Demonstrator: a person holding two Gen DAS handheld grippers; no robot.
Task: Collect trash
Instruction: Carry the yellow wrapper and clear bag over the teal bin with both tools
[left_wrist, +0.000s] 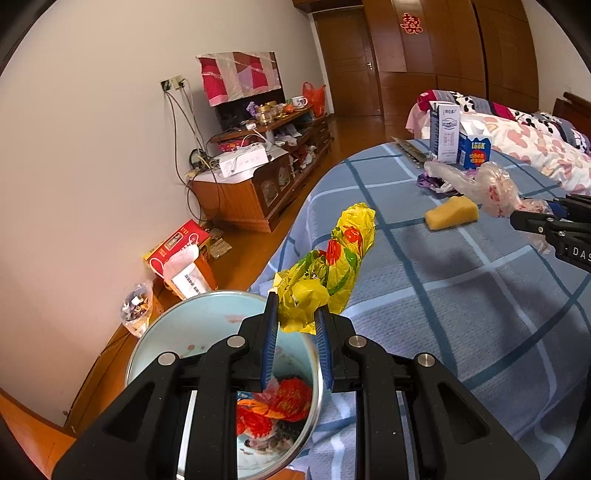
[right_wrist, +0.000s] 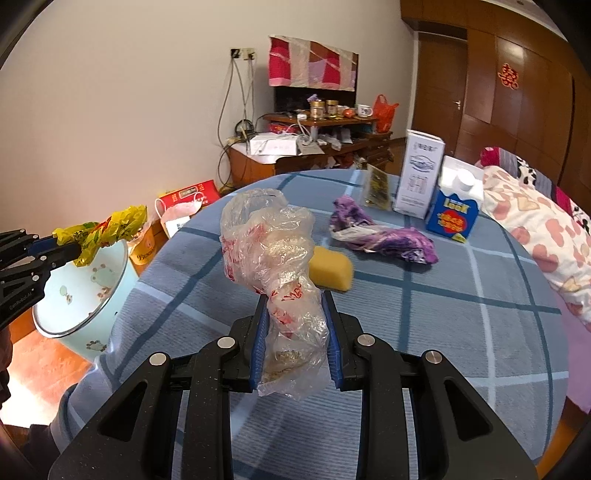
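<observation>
Trash bags clamped in both: yellow wrapper (left_wrist: 328, 269) in left gripper (left_wrist: 295, 325) over bin (left_wrist: 155, 339) at bed's edge, clear bag (right_wrist: 273, 251) in right gripper (right_wrist: 295, 332). Next up, probably drop yellow in.

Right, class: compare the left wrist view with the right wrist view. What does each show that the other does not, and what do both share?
Only the left wrist view: red trash already lying inside the bin.

Only the right wrist view: the bin's outer wall and the whole purple bag.

Both: the left claw shut on the yellow bag, the right claw shut on the clear bag, the sponge, two cartons.
</observation>
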